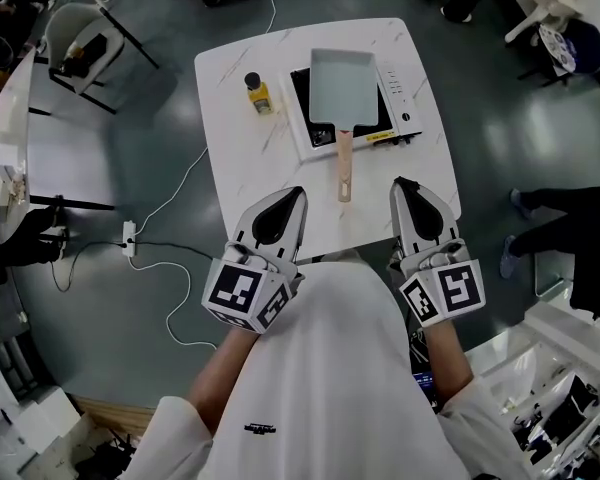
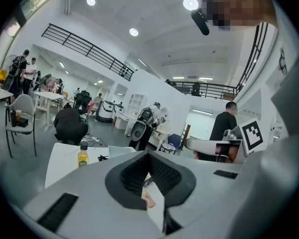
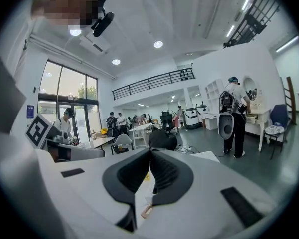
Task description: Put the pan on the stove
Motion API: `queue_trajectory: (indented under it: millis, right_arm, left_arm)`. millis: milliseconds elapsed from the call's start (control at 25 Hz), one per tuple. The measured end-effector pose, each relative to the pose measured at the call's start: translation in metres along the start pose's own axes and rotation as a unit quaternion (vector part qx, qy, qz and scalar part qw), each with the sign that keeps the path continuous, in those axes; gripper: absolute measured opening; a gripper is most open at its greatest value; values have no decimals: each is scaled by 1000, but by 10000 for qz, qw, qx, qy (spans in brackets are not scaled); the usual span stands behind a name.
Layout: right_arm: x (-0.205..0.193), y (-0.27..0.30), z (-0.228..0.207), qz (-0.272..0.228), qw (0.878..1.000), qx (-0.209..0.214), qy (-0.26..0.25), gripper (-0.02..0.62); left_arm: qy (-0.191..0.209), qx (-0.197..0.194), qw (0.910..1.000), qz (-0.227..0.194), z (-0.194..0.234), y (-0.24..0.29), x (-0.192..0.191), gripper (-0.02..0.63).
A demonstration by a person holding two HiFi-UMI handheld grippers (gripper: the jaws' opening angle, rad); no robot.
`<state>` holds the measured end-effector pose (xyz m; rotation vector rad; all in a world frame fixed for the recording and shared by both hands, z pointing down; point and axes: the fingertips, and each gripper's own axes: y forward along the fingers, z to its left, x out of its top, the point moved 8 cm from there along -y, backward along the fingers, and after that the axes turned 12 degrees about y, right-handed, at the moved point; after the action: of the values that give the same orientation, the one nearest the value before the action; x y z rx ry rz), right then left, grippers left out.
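Head view. The pan (image 1: 346, 86), a pale rectangular one, sits on top of the stove (image 1: 404, 98) and covers its burner area. The stove stands on the far half of the white table (image 1: 238, 158). A small yellow bottle (image 1: 257, 92) stands just beside the stove's left side, apart from it.

Orientation of the pan. Its long axis runs from the stove's far edge straight back toward the person. The wooden handle (image 1: 345, 164) points at the person, passes over the stove's near edge and overhangs the bare tabletop.

Grippers. The left gripper (image 1: 299, 192) and the right gripper (image 1: 399, 182) hover on the near side of the stove, over the table's near edge. Both point toward the stove and neither touches the pan. The handle's free end lies between the two tips and slightly ahead of them, about midway, so neither hand is clearly nearer. In each gripper view the jaws stand pressed together with nothing between them, so both grippers are closed and empty.

Reading. Judged from how the pan lies, the placement appears complete. Any further correction would turn on the handle, which lies dead ahead along the line both grippers point. Either hand could reach it by opening and moving forward toward the stove.
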<state>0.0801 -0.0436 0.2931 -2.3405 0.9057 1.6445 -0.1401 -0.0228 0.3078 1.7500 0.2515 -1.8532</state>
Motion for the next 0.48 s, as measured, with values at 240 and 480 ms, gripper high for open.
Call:
queue_trajectory:
  millis: [240, 480]
  right_arm:
    - [3, 3, 2, -58, 9998, 184, 86, 5]
    - [7, 4, 3, -91, 9997, 205, 51, 5]
  left_arm:
    - [-37, 57, 10000, -9, -2, -1, -2, 2]
    - [-34, -13, 10000, 20, -6, 2, 1, 2]
